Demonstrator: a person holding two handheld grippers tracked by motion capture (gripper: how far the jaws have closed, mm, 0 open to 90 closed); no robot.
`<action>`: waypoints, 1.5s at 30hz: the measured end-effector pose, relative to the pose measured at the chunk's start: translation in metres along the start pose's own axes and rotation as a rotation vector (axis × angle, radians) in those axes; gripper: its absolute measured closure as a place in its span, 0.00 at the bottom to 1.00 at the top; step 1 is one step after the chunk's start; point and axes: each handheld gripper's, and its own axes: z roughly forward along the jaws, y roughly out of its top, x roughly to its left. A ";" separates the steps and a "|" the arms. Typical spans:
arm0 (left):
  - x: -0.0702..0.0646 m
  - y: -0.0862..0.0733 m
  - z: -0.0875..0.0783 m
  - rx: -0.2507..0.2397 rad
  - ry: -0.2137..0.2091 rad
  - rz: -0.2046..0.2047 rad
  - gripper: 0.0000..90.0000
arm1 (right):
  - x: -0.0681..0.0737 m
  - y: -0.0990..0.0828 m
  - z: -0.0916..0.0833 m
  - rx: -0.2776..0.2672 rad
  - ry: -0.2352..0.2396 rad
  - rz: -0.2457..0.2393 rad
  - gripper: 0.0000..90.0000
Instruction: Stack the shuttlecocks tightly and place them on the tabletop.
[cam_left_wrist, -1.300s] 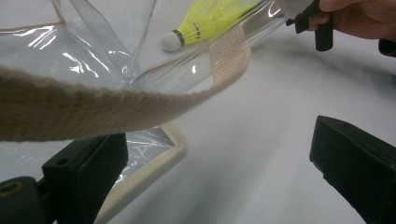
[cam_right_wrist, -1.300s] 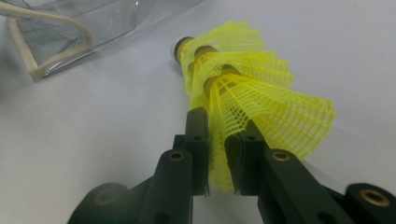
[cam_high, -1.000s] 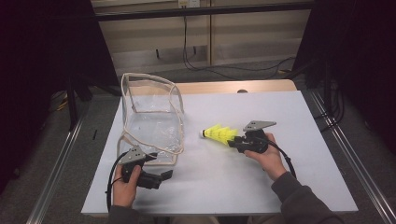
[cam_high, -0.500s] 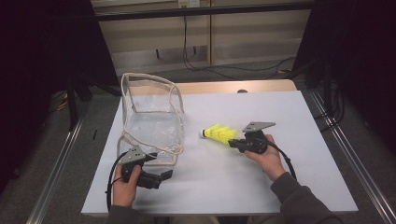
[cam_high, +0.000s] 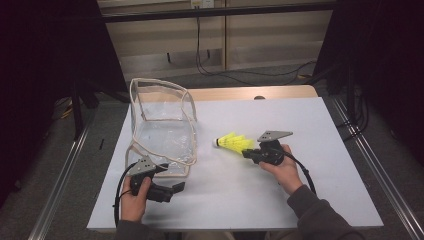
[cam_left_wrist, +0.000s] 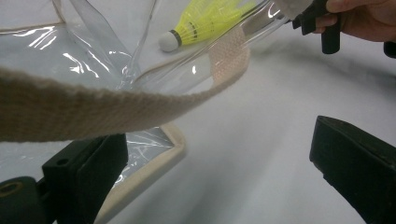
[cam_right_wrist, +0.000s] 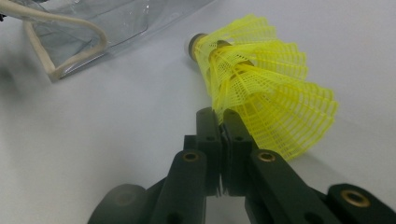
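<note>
A yellow mesh shuttlecock (cam_high: 232, 142) with a white cork tip lies on the white table top (cam_high: 320, 130), tip pointing left. My right gripper (cam_high: 248, 151) is shut on the rim of the shuttlecock's (cam_right_wrist: 266, 79) skirt, its two black jaws pinched together (cam_right_wrist: 223, 116). A clear plastic bag (cam_high: 162, 125) with beige trim stands open at the left. My left gripper (cam_high: 179, 187) rests by the bag's front corner with its jaws wide apart (cam_left_wrist: 219, 172). The bag's beige strap (cam_left_wrist: 93, 112) arches across in front of them, untouched by the pads.
A strip of wooden table edge (cam_high: 240, 93) shows behind the white top. Metal rails (cam_high: 65, 185) run along both sides on the floor. Cables trail from both grippers toward the person's forearms.
</note>
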 end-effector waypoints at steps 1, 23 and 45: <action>0.000 0.000 0.000 -0.001 0.001 -0.002 0.05 | 0.000 0.000 0.000 0.000 -0.002 -0.003 0.96; 0.000 0.000 0.000 0.002 -0.004 0.003 0.05 | 0.002 0.002 0.009 0.000 -0.068 0.033 0.54; 0.001 0.000 0.000 -0.005 -0.004 -0.004 0.05 | 0.011 0.013 0.030 -0.003 -0.066 0.069 0.27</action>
